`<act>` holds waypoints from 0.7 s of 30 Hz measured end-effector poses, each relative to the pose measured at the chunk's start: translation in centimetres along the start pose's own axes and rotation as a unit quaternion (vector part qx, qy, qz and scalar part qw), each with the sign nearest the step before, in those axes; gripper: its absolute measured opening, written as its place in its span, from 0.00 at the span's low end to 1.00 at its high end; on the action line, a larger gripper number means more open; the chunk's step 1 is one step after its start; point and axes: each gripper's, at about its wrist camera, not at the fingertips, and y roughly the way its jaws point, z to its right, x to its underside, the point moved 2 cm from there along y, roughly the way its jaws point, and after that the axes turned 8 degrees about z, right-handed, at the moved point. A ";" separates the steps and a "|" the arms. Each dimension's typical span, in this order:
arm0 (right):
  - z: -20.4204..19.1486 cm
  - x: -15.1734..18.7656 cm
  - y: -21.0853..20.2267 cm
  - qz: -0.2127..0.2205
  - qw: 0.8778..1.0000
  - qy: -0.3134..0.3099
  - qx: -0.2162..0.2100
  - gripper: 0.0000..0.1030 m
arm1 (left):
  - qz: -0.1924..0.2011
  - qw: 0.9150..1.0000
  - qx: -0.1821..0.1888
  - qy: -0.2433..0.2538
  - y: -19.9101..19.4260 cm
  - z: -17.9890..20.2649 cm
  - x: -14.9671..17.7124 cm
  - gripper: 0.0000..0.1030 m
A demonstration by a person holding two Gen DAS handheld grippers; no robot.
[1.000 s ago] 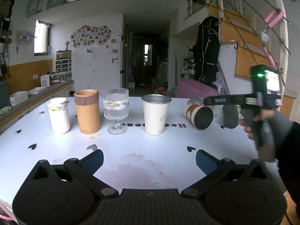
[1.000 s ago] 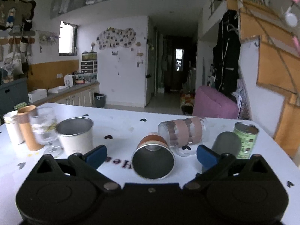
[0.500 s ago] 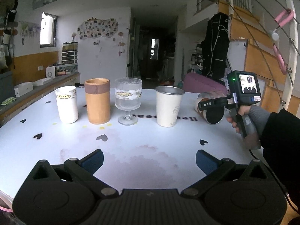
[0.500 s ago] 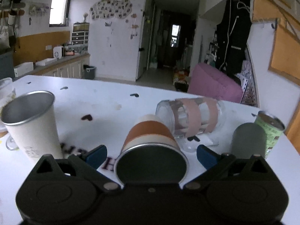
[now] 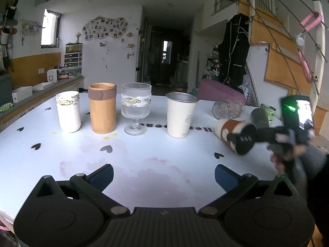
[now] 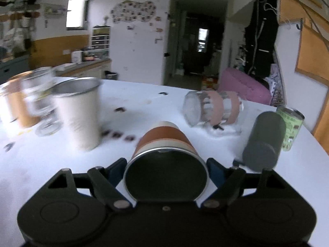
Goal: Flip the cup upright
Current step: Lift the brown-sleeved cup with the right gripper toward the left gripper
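A cup with a brown band (image 6: pixel 164 142) lies on its side on the white table (image 6: pixel 144 111), its open mouth facing the right wrist camera. My right gripper (image 6: pixel 166 169) has its blue fingers (image 6: pixel 116 167) closed against both sides of the cup's rim. The same cup shows in the left wrist view (image 5: pixel 230 128), at the right, with the right gripper (image 5: pixel 242 139) around it. My left gripper (image 5: pixel 164 174) is open and empty above the table's near edge.
Upright in a row at the left stand a white cup (image 5: pixel 68 112), a wooden cup (image 5: pixel 102 108), a stemmed glass (image 5: pixel 135 108) and a metal-rimmed cup (image 5: pixel 181 115). A glass jar (image 6: pixel 213 108) and a grey cup (image 6: pixel 263 142) lie on their sides beside a green can (image 6: pixel 291 129).
My right gripper has moved forward to the lying banded cup and its fingers have closed from wide open onto the rim. The left gripper stays open and has shifted a little.
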 end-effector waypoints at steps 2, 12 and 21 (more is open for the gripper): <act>-0.7 0.7 -2.2 -0.002 1.000 0.000 -0.020 0.82 | -0.002 1.000 0.001 -0.003 0.3 0.0 0.0 1.00; -5.5 3.9 -11.6 0.009 0.987 -0.058 -0.152 0.82 | -0.024 0.999 0.039 0.013 4.1 0.6 -1.8 1.00; -8.2 5.2 -14.4 0.040 0.958 -0.144 -0.245 0.82 | -0.134 0.986 0.099 0.018 11.8 0.9 -2.0 1.00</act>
